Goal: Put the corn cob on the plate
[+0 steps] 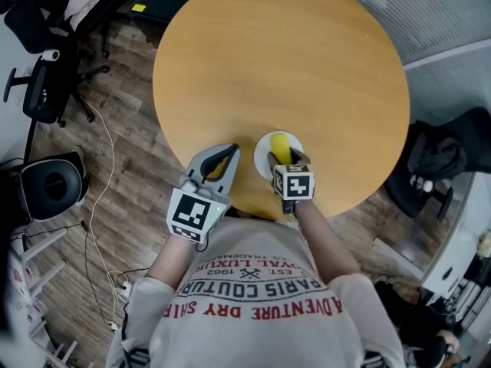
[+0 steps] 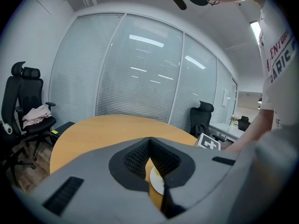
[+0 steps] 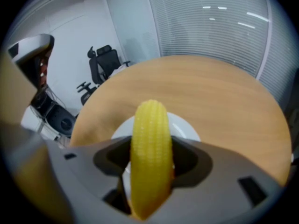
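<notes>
Yellow corn cob (image 3: 149, 153) sits clamped in my right tongs (image 1: 285, 162), over the white plate (image 1: 263, 158) at the near edge of the round wooden bench (image 1: 291, 60). My left tongs (image 1: 228, 153) are pressed together on nothing, just beside the plate.

Head cam: we look steeply down from above onto round table (image 1: 291, 60); floor (image 1: 130, 198) at left, our shirt (image 1: 253, 297) at bottom edge. Left gripper cam: sits low, close to tabletop, looks along jaws across table twd glass wall w/ blinds (image 2: 140, 73). Right gripper cam: likewise low + close, faces across table twd office chair (image 3: 105, 62). All 3 views share tabletop's near edge + white plate (image 1: 263, 159).
</notes>
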{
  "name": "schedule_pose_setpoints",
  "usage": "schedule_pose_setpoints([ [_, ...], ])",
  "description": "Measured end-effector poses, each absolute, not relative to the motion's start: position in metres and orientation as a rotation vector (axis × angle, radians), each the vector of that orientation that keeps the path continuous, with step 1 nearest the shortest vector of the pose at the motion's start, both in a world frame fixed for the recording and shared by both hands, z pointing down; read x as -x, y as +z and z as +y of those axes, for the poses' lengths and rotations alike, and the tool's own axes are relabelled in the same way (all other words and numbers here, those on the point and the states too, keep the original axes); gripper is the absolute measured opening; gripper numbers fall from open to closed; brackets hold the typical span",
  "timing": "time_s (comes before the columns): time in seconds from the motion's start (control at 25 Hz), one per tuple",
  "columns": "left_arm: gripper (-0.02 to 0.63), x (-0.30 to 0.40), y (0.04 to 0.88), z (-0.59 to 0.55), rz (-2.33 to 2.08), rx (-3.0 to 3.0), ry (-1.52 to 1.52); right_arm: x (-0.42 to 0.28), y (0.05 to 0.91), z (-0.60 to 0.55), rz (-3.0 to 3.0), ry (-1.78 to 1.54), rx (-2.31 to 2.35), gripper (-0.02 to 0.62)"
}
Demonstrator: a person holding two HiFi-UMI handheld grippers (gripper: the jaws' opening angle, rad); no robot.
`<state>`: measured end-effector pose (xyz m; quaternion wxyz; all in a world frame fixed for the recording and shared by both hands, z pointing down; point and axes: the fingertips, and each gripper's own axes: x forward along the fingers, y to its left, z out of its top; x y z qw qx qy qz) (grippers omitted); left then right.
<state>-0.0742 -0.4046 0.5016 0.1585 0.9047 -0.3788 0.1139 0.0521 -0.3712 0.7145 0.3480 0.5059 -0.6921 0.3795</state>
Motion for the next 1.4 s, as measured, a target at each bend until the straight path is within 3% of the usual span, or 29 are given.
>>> schedule_pose_setpoints([
  [0.4, 0.032, 0.071, 0.496, -0.401, -1.088, -2.603, 0.323, -0.047, 0.706, -0.373, -1.812, 0.987, -1.311, 0.272],
  [0.76, 0.032, 0.061, 0.485, -0.391, -1.104, -2.629, 0.305, -0.048, 0.646, -0.372, -1.953, 0.992, -1.398, 0.269],
  [0.8, 0.033, 0.060, 0.483, -0.390, -1.106, -2.632, 0.300, -0.049, 0.638, -0.372, -1.970, 0.966, -1.415, 0.252],
  [0.88, 0.032, 0.055, 0.479, -0.388, -1.107, -2.644, 0.293, -0.055, 0.620, -0.374, -1.989, 0.897, -1.478, 0.105],
  [0.96, 0.032, 0.050, 0.475, -0.385, -1.101, -2.661, 0.286, -0.061, 0.603, -0.375, -2.015, 0.856, -1.531, 0.058],
  [1.4, 0.033, 0.032, 0.437, -0.388, -1.118, -2.783, 0.254, -0.085, 0.488, -0.386, -2.258, 0.504, -1.756, 0.031],
])
